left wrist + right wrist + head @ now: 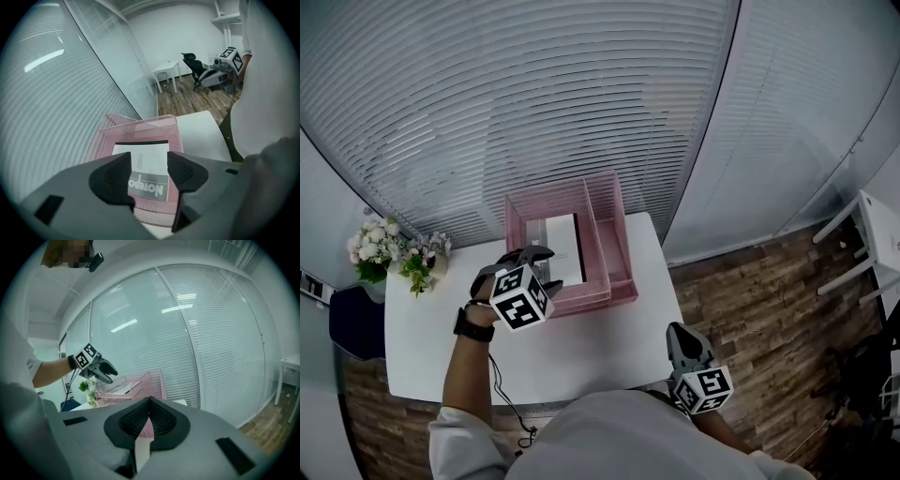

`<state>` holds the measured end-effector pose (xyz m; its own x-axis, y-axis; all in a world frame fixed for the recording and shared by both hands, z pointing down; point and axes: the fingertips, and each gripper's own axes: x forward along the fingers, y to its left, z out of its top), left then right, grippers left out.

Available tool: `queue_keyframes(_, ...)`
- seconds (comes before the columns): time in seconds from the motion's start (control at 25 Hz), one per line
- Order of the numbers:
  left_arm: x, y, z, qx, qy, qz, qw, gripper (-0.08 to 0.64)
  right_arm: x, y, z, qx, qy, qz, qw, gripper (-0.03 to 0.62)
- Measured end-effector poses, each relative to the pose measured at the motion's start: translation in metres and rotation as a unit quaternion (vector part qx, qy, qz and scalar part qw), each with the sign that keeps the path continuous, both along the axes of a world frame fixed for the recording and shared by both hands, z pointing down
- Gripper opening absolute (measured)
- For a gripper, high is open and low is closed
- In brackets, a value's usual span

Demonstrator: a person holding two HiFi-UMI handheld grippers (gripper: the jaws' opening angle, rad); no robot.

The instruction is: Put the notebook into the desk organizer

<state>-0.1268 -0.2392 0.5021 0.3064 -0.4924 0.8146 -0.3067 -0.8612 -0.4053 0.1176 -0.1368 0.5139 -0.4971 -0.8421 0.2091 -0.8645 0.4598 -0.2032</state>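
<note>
The pink mesh desk organizer (614, 281) stands at the back of the white table (581, 347). In its left compartment the notebook (563, 246) lies flat, white with a grey printed band. My left gripper (544, 269) hovers over the organizer's front edge, tilted down. Its jaws stand open and apart from the notebook (149, 168), which shows through the gap of the left gripper (149, 174) with the organizer (140, 125) around it. My right gripper (682, 339) hangs off the table's front right corner. The right gripper (149, 405) is shut with nothing between its jaws.
A vase of flowers (394, 251) stands at the table's back left corner, and a dark chair (354, 323) sits beside it. Glass walls with blinds (534, 103) close in behind the table. A small white table (166, 74) and a black chair (193, 65) stand across the wooden floor.
</note>
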Motion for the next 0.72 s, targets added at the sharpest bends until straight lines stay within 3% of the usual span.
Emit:
queue_keyframes(0.12, 0.000, 0.011, -0.023, 0.052, 0.054, -0.023, 0.9969, 0.201, -0.010, -0.001, -0.004, 0.005, -0.002, -0.012, 1.000, 0.012)
queue_keyframes(0.24, 0.000, 0.029, -0.047, 0.102, 0.117, -0.053, 0.9865, 0.156, -0.016, -0.001, -0.012, 0.014, -0.003, -0.020, 1.000, 0.012)
queue_keyframes(0.4, -0.006, 0.055, -0.070, 0.148, 0.204, -0.100, 0.9626, 0.066, -0.023, -0.003, -0.022, 0.025, -0.003, -0.029, 0.999, 0.012)
queue_keyframes(0.52, -0.014, 0.072, -0.075, 0.171, 0.242, -0.126, 0.9467, 0.023, -0.028, -0.003, -0.027, 0.033, 0.000, -0.034, 0.999, 0.012)
queue_keyframes(0.72, -0.021, 0.099, -0.080, 0.192, 0.309, -0.161, 0.9173, 0.009, -0.034, -0.002, -0.039, 0.048, 0.007, -0.040, 0.998, 0.012)
